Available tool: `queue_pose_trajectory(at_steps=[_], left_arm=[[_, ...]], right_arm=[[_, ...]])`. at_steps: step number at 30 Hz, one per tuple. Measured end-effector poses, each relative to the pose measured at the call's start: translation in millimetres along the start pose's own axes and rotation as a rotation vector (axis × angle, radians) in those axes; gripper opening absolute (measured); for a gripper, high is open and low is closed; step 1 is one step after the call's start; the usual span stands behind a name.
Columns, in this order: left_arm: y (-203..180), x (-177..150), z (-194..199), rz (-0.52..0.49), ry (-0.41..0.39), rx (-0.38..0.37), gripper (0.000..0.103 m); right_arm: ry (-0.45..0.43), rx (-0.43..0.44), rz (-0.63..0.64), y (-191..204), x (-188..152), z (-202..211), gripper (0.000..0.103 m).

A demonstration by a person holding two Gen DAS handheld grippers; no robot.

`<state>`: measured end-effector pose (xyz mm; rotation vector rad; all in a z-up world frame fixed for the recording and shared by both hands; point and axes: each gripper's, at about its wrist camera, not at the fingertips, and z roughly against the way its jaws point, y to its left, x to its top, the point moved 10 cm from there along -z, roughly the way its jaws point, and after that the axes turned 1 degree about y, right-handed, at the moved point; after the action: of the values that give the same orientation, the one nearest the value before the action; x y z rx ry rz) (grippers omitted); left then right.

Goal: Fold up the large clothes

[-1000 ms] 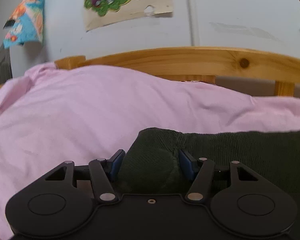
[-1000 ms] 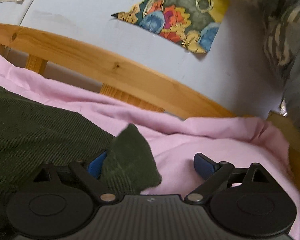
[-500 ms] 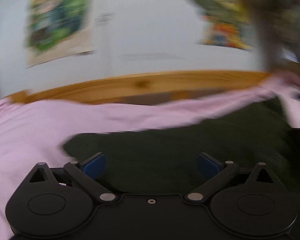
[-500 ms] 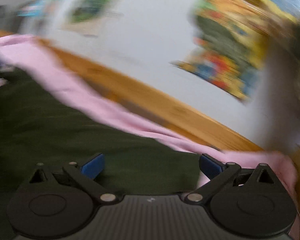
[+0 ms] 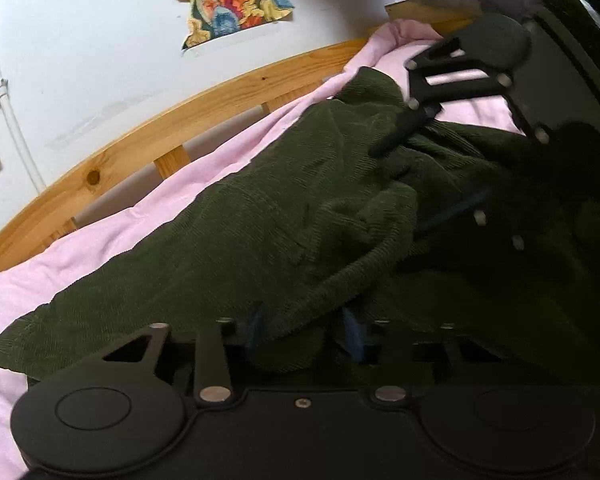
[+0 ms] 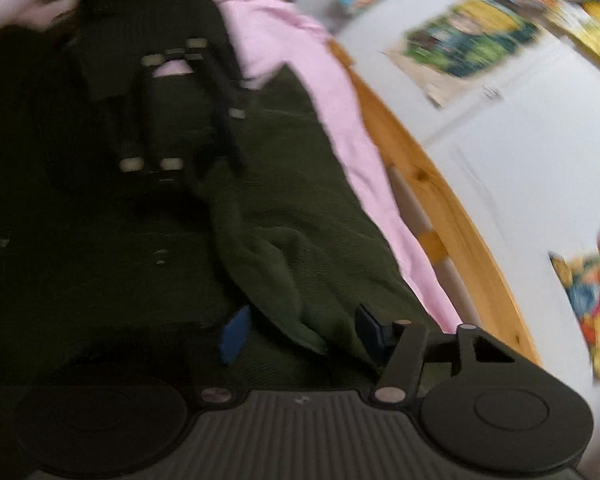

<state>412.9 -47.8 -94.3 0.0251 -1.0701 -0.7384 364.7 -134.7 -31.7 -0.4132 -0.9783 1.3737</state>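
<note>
On the pink sheet [image 5: 112,240] of a wooden-framed bed [image 5: 148,136] lay the dark green ribbed garment [image 5: 240,232], bunched and creased, spread from the near edge toward the headboard rail. At the bottom of the left wrist view, the left gripper [image 5: 304,332] had a thick rolled hem of the garment between its blue pads [image 5: 354,338]; its jaws were closing, and the pads appeared to press on the cloth from both sides. Across the garment from it, at upper right of the same view, the right gripper [image 5: 428,120] lay tilted over the cloth. Seen from the right wrist, the right gripper [image 6: 300,332] had a pointed fold of the garment [image 6: 284,280] lying between its blue fingers [image 6: 234,334]; its jaws were closing too, yet a gap showed between cloth and pads, so nothing was clenched there. Farther off in that blurred view, the left gripper [image 6: 220,168] rested on the dark cloth. Behind the bed stood a pale wall [image 5: 80,60] bearing a colourful torn poster [image 5: 232,12], with further posters [image 6: 464,40] visible from the right wrist.
</note>
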Motion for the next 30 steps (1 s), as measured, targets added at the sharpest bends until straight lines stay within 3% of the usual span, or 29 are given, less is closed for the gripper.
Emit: queue_pose_trajectory(at_steps=[2,4,6,11,14,19,22,25,27,28,30], left_arm=[[3.8,2.0,2.5,0.025,-0.006,-0.016,0.033],[7.7,1.1,6.5,0.044,-0.006,-0.035,0.024],[11.2,0.6,8.4,0.046,-0.003,-0.048,0.016],[15.4,-1.6,9.5,0.052,0.016,-0.103,0.007],[14.1,-2.4,6.1,0.036,0.035,-0.129,0.006],[8.4,-2.8,2.5,-0.014,0.057,-0.177,0.005],[8.1,-3.5,-0.5,-0.011,0.075,-0.180,0.004],[13.9,-4.3,-3.2,0.058,0.084,-0.191,0.004],[19.6,-5.3,-3.8,0.115,0.091,-0.205,0.004],[22.1,-6.5,-3.9,0.134,0.095,-0.209,0.004],[26.7,-9.8,-4.4,0.176,0.104,-0.228,0.004]], right_arm=[[-0.028,-0.027,0.073,6.9,6.6,-0.4,0.059],[-0.058,-0.034,0.114,12.4,12.6,-0.1,0.051],[-0.072,-0.012,0.142,16.7,16.7,2.3,0.021],[-0.071,0.084,0.071,13.3,18.8,8.9,0.014],[-0.016,0.258,-0.109,-2.8,21.7,1.4,0.014],[0.083,0.503,-0.207,-30.5,21.3,-16.4,0.013],[0.102,0.554,-0.356,-66.2,25.1,-33.4,0.010],[0.134,0.637,-0.532,-91.8,21.2,-54.0,0.010],[0.126,0.604,-0.529,-93.7,19.4,-57.4,0.011],[0.115,0.583,-0.520,-89.4,20.6,-55.9,0.014],[0.076,0.574,-0.555,-82.3,20.0,-49.0,0.031]])
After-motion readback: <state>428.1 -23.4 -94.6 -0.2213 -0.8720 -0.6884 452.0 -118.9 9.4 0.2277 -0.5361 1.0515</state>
